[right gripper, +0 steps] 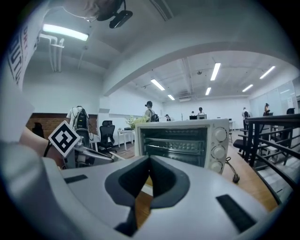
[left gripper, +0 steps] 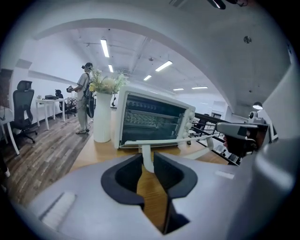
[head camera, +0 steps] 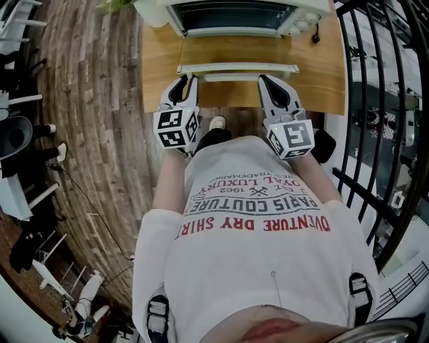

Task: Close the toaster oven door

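Note:
A white toaster oven (head camera: 234, 13) stands at the far end of a wooden table (head camera: 157, 67). Its glass door (head camera: 238, 50) hangs open, lying flat toward me, with the white handle bar (head camera: 238, 67) at its near edge. My left gripper (head camera: 187, 80) is at the handle's left end. In the left gripper view the handle's white post (left gripper: 146, 157) sits between the narrowly parted jaws of the left gripper (left gripper: 147, 162), which close on it. My right gripper (head camera: 267, 80) hovers just short of the handle's right part. In its own view the right gripper (right gripper: 149, 161) has its tips together, holding nothing, and faces the oven (right gripper: 180, 140).
A white vase of flowers (left gripper: 102, 117) stands left of the oven. The oven's cord and plug (right gripper: 233, 176) lie on the table at the right. A black railing (head camera: 382, 134) runs along the table's right side. A person (left gripper: 85, 98) stands far back, by desks and office chairs (left gripper: 21, 110).

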Demonstrator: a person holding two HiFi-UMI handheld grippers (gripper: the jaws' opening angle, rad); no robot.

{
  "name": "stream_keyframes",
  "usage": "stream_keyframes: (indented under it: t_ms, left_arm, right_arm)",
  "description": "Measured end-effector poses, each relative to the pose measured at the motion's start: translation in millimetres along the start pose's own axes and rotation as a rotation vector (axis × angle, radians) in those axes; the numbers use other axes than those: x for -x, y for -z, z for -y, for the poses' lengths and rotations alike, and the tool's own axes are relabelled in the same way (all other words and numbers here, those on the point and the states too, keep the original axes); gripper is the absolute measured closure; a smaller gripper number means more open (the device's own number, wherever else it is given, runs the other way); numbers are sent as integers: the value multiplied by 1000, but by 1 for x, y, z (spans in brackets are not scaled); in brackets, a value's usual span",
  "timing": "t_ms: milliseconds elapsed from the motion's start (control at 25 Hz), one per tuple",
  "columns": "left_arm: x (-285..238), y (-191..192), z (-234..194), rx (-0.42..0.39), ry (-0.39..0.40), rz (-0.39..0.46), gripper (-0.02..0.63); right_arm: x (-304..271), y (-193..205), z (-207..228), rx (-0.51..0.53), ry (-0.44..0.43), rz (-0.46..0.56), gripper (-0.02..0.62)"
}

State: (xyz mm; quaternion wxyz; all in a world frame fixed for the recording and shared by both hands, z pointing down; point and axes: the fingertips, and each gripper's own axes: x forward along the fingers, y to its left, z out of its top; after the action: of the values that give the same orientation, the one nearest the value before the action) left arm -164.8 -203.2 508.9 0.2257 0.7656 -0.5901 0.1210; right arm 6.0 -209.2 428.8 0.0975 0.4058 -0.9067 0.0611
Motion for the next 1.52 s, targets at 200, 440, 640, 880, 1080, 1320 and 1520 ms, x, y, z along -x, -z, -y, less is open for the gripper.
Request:
stream_keyframes:
  t_ms: [200,440,640,880,1080,1320,1520]
  left_arm:
    - [-2,-28,0,-7,-1,64,522]
    - [-6,-56,-2,-17,2,94,520]
    - [-12,-75,-5,-9,28,101,522]
    - [-19,-93,-6,-57,44,125,518]
    - [-24,-109,-9,-83,48,167,517]
    - [-36,-131,-13,-129,36,196,517]
    - [-44,-144,-17,-157,33,190,515]
  right_arm:
    - [-2,-10,5,27,-1,26,591]
    - [-8,-23,12,44,8,54,591]
    - [-15,-30,16,54,11,66,591]
    - [-28,-42,19,68,12,88,591]
    - [-35,-52,18,80,15,101,591]
    - [-39,-53,23,83,44,89,591]
    - [-40,-52,27,82,73,84,591]
